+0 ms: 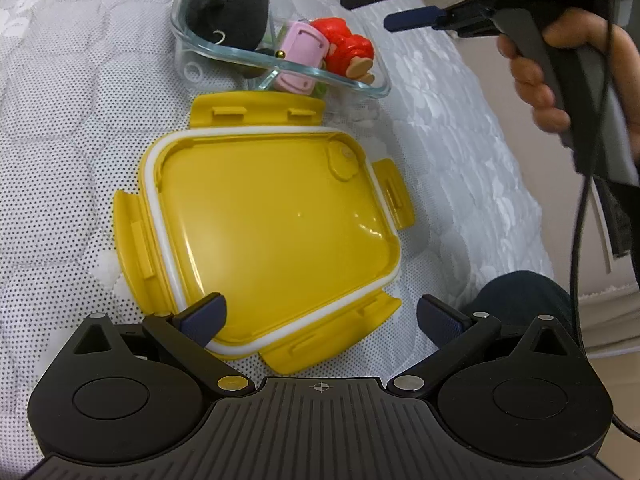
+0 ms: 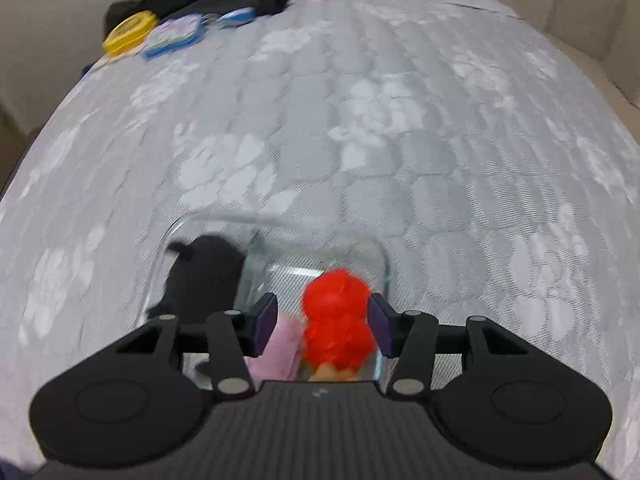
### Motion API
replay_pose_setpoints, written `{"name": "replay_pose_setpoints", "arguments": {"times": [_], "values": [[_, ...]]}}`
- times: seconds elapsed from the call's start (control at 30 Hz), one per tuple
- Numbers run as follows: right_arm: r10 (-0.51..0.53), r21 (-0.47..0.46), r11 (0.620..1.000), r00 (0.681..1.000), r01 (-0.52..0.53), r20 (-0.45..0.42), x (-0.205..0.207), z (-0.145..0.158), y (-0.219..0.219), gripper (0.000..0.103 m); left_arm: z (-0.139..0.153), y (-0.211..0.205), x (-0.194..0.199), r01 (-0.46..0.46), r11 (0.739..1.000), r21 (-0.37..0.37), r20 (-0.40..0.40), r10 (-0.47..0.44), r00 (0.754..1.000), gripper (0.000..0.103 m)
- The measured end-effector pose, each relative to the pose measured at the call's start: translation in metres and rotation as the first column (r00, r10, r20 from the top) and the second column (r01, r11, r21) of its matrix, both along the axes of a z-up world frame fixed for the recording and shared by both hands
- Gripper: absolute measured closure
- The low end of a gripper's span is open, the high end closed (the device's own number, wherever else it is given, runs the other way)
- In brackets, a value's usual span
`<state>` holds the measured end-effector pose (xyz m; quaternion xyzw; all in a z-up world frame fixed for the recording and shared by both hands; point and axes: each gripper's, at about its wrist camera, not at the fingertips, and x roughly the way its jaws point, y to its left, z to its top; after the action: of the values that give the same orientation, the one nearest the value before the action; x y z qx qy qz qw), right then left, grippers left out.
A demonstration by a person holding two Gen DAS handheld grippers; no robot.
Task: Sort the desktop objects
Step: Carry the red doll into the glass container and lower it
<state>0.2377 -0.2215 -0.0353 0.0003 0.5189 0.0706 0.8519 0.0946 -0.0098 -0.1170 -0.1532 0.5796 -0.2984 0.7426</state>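
The left gripper (image 1: 320, 316) hangs empty, jaws wide, just over the upturned yellow lid (image 1: 272, 224) on the bed (image 1: 60, 100). Beyond the lid, the glass box (image 1: 376, 88) holds toys; the right gripper (image 2: 323, 324), jaws apart and empty, hovers above its red figure (image 2: 336, 320), probably just released.

Soft, even light, moderately bright; shadows faint. Left wrist view sharp, small glare patches on the yellow lid (image 1: 276, 216) ahead of the fingers. Right wrist view motion-blurred throughout, red toy (image 2: 336, 320) smeared. Strong fisheye bending and dark vignette at corners.
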Motion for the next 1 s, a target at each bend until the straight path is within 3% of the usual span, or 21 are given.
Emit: {"name": "replay_pose_setpoints", "arguments": {"times": [0.13, 0.23, 0.27, 0.3, 0.37, 0.4, 0.47, 0.6, 0.63, 0.83, 0.93, 1.0], "values": [[0.046, -0.071, 0.996, 0.999, -0.048, -0.023, -0.004, -0.009, 0.014, 0.051, 0.0, -0.001, -0.001, 0.004, 1.0, 0.004, 0.003, -0.004, 1.0, 0.0], [0.057, -0.074, 0.996, 0.998, -0.058, -0.025, -0.003, -0.017, 0.022, 0.052, 0.0, 0.001, -0.001, 0.001, 1.0, 0.0, 0.001, -0.001, 1.0, 0.0], [0.062, -0.064, 0.996, 0.998, -0.064, -0.027, -0.003, -0.019, 0.023, 0.058, 0.0, 0.001, -0.001, 0.0, 1.0, -0.001, 0.0, 0.0, 1.0, 0.0], [0.067, -0.055, 0.996, 0.997, -0.069, -0.03, -0.002, -0.021, 0.025, 0.077, 0.0, 0.001, -0.001, 0.0, 1.0, 0.0, 0.001, 0.0, 1.0, 0.0], [0.04, -0.03, 0.999, 0.999, -0.041, -0.025, -0.001, -0.023, 0.027, 0.086, 0.0, 0.001, -0.001, 0.003, 1.0, 0.001, 0.002, -0.003, 1.0, 0.0], [0.023, -0.021, 1.0, 0.999, -0.024, -0.022, -0.001, -0.022, 0.027, 0.086, 0.001, 0.001, -0.001, 0.004, 1.0, 0.001, 0.003, -0.004, 1.0, 0.0], [0.031, 0.002, 1.0, 0.999, -0.031, -0.038, -0.002, -0.019, 0.029, 0.08, 0.001, 0.001, -0.001, 0.002, 1.0, 0.0, 0.003, -0.002, 1.0, 0.0], [0.004, 0.015, 1.0, 0.996, -0.002, -0.091, -0.006, -0.018, 0.031, 0.05, 0.001, 0.0, -0.001, 0.003, 1.0, 0.006, 0.005, -0.003, 1.0, 0.0], [-0.017, 0.024, 1.0, 0.994, 0.02, -0.105, -0.007, -0.019, 0.029, 0.047, 0.002, 0.0, -0.001, 0.005, 1.0, 0.008, 0.008, -0.005, 1.0, 0.0], [-0.163, 0.155, 0.968, 0.965, 0.197, -0.205, 0.005, -0.043, 0.012, 0.047, 0.002, -0.001, -0.002, 0.006, 1.0, 0.009, 0.01, -0.006, 1.0, 0.0], [-0.235, 0.235, 0.927, 0.941, 0.293, -0.244, 0.009, -0.058, 0.002, 0.043, 0.003, 0.0, -0.002, 0.008, 1.0, 0.009, 0.011, -0.008, 1.0, 0.0], [-0.238, 0.246, 0.923, 0.941, 0.296, -0.239, 0.007, -0.058, 0.002, 0.045, 0.003, -0.001, -0.002, 0.009, 1.0, 0.009, 0.012, -0.009, 1.0, 0.0]]}}
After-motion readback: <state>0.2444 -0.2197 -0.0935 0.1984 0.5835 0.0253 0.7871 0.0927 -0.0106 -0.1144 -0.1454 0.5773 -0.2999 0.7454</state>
